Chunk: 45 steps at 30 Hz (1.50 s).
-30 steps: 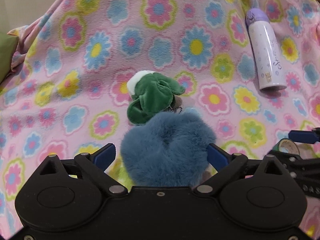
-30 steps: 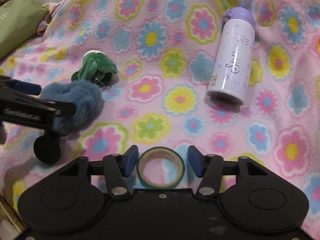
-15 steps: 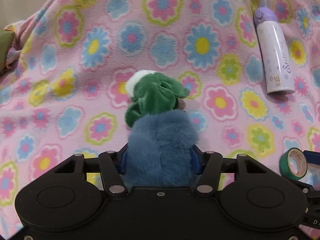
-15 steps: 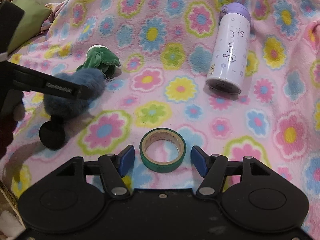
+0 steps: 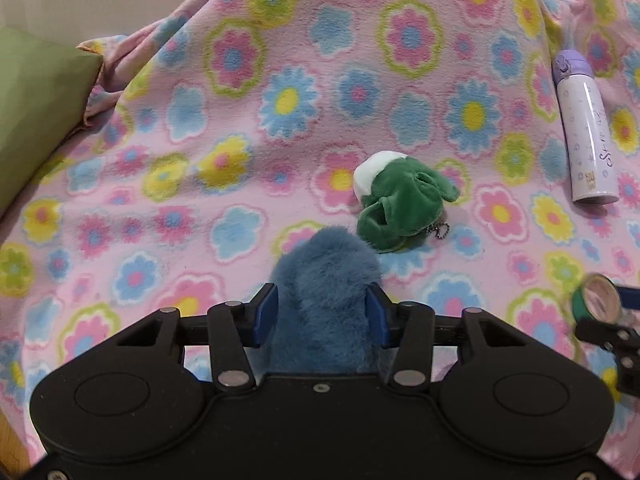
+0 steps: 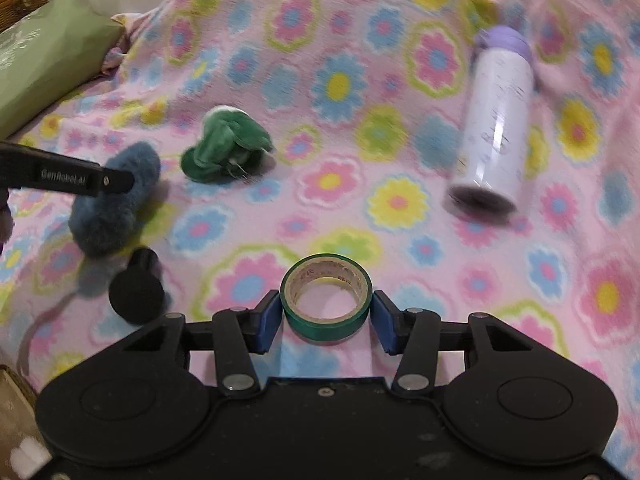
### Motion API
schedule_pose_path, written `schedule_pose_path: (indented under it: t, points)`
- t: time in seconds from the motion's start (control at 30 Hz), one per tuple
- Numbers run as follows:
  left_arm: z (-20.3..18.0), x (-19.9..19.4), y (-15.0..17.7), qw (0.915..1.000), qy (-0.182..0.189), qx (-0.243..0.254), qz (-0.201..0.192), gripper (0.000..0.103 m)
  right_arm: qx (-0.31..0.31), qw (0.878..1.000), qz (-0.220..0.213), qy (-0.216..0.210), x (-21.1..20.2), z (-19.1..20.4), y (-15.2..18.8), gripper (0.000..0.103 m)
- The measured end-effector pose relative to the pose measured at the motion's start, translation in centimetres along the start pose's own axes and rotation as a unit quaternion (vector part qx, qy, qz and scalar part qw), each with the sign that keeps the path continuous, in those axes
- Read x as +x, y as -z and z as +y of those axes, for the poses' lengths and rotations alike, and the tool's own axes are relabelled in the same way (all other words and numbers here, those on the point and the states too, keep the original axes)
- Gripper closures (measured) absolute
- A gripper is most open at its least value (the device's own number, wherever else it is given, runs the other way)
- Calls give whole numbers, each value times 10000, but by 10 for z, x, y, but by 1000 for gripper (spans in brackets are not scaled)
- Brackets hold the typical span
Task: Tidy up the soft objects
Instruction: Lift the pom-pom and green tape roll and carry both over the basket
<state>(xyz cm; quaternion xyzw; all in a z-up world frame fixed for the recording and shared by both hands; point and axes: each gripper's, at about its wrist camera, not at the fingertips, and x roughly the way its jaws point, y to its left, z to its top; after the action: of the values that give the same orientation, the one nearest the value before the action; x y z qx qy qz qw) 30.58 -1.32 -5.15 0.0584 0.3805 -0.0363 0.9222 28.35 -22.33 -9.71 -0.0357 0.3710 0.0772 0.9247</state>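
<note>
Fleece blanket (image 5: 224,184) in pink, printed with blue, yellow and green flowers, fills both views and carries everything else. Green cushion (image 5: 36,120) sits at the left edge, upper left of the frame in the right wrist view. White bottle (image 6: 494,128) with a purple cap lies on its side at upper right, blurred in that view. Left tool (image 5: 320,312) has its blue pads clamped on a fluffy blue scrunchie (image 5: 326,280), squeezing the fur narrow at lower centre of its own view; seen from the right wrist, at the left of the frame, the scrunchie hangs from the tool just above the blanket. Green plush toy (image 5: 400,204) with a white patch and a small bead chain lies on the blanket just beyond the scrunchie, near centre frame. Right tool (image 6: 325,320) has just been closing around a roll of green tape (image 6: 326,304) at lower centre; its left pad looks to touch the roll, while a sliver of gap shows at the right pad.
</note>
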Motion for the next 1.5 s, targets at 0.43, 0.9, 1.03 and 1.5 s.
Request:
schedule_pose_path:
  t: [0.43, 0.9, 1.03, 1.5]
  points:
    - [-12, 1, 16, 9998, 90, 169, -60, 43, -213, 9995, -207, 142, 36, -2, -7, 54]
    - [3, -4, 16, 9976, 208, -651, -51, 11, -1, 9997, -199, 135, 47, -9, -8, 30]
    - [3, 1, 14, 9967, 162, -794, -13, 6, -66, 9998, -115, 158, 50, -5, -9, 17]
    - [-8, 45, 14, 9951, -236, -723, 628, 3, -8, 9998, -44, 167, 53, -6, -10, 10]
